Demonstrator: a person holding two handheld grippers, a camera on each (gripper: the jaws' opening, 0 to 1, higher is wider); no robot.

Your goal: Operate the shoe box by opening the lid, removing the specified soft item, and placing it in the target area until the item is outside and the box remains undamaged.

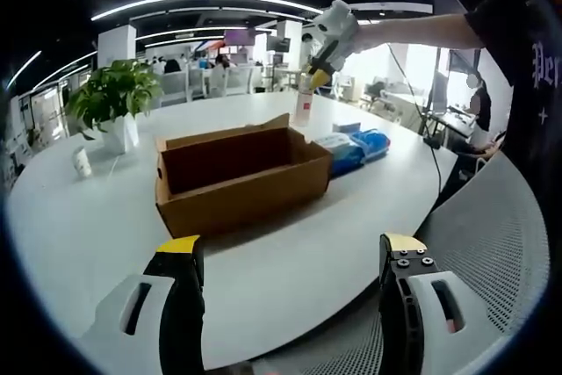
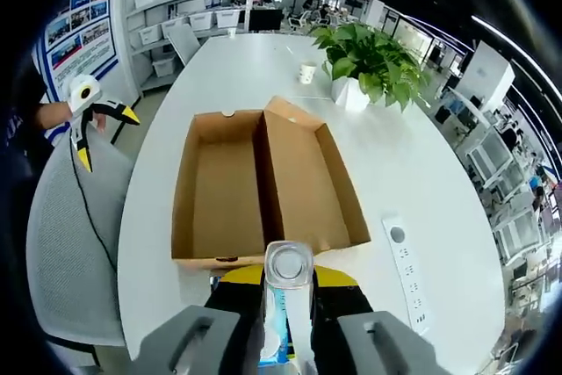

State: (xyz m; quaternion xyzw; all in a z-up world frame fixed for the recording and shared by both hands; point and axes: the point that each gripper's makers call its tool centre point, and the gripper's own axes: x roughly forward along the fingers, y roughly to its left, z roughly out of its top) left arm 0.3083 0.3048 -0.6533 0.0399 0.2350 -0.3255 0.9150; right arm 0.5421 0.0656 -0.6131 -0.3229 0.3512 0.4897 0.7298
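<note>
The right gripper (image 2: 287,292) clamps its fingers on one clear bottle (image 2: 288,280), held above the near end of the shoe box (image 2: 263,186). The left gripper (image 1: 288,256) hangs with fingers spread apart and empty, near the bench (image 1: 105,217) edge. One box lies open and looks empty, its lid (image 2: 218,183) folded flat beside it. Around it sit one potted plant (image 1: 116,98), one paper cup (image 1: 82,162), one power strip (image 2: 406,271) and a blue packet (image 1: 351,148). One grey mesh chair (image 2: 70,243) stands beside the bench.

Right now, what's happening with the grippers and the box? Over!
Left gripper open, clear of the box. Right gripper shut on a bottle above the open shoe box. Inside looks empty; blue packs lie beside it.
</note>
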